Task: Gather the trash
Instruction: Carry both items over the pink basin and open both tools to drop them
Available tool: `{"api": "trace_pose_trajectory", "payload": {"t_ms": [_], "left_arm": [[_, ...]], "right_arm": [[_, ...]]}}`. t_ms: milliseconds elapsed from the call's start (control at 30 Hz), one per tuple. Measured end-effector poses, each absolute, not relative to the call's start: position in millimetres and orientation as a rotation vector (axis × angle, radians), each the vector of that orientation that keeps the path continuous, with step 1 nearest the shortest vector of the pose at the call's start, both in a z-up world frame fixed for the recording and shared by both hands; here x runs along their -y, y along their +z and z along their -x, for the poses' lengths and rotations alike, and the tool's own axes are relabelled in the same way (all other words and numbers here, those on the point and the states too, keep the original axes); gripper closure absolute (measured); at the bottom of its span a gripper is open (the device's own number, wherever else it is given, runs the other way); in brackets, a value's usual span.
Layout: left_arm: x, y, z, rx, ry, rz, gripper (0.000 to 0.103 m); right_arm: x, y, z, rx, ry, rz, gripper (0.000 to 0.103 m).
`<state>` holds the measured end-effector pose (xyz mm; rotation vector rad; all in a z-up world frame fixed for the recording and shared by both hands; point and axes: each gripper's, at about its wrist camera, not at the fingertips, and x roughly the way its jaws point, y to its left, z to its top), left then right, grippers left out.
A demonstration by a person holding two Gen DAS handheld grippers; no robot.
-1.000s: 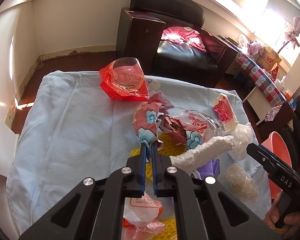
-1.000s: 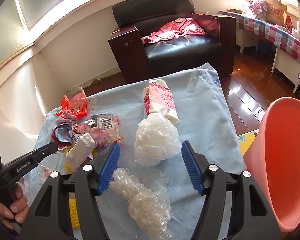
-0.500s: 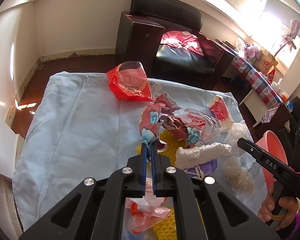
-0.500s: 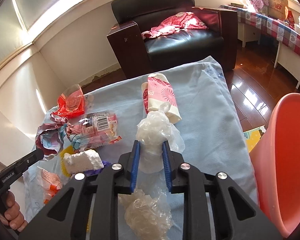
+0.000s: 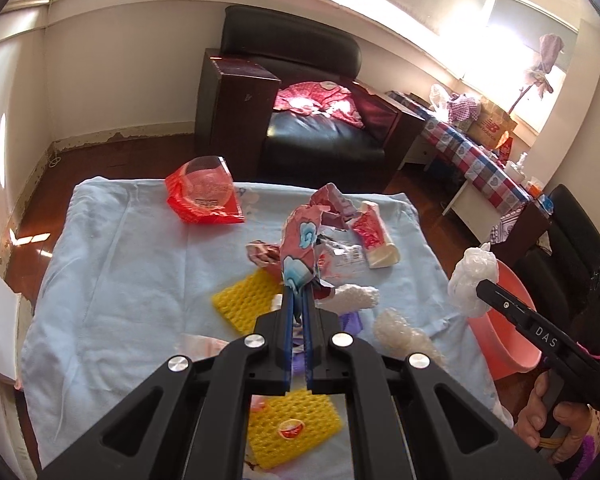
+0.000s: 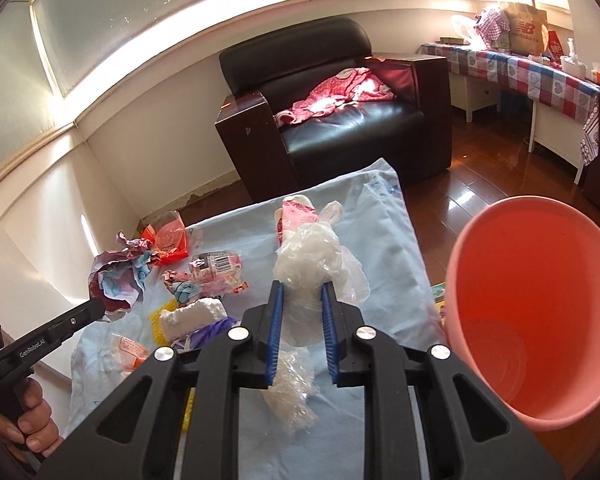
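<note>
The right tool [image 6: 300, 316], clamped on a clear plastic bag [image 6: 312, 256], sits just left of the pink bin [image 6: 540, 312], nearer it than the left tool [image 5: 298, 300] pinching a crumpled wrapper [image 5: 300, 248].

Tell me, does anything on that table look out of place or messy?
Yes: crumpled wrappers, a red packet, yellow foam netting and white foam lie scattered over the blue cloth. The pink bin beside it looks empty, though each gripper holds a piece.
</note>
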<state>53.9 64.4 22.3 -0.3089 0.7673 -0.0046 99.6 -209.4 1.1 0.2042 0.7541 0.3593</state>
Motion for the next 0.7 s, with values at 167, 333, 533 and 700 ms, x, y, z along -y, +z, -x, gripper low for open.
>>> {"api": "trace_pose_trajectory", "payload": {"t_ms": [167, 333, 533, 700], "left_arm": [[-20.3, 30.0, -62.3, -0.776, -0.129, 0.286, 0.099], [39.1, 30.5, -74.5, -0.808, -0.272, 0.242, 0.099], [106.7, 20.4, -90.3, -0.875, -0.404, 0.194, 0.099], [148.6, 15.2, -99.9, -0.916, -0.471, 0.163, 0.099]], "right_arm": [[247.9, 4.5, -87.9, -0.739, 0.263, -0.219, 0.084], [288.8, 0.3, -80.1, -0.749, 0.163, -0.231, 0.084], [326.6, -14.3, -77.8, -0.791, 0.075, -0.250, 0.084], [345.9, -25.3, -77.9, -0.817, 0.037, -0.270, 0.084]]}}
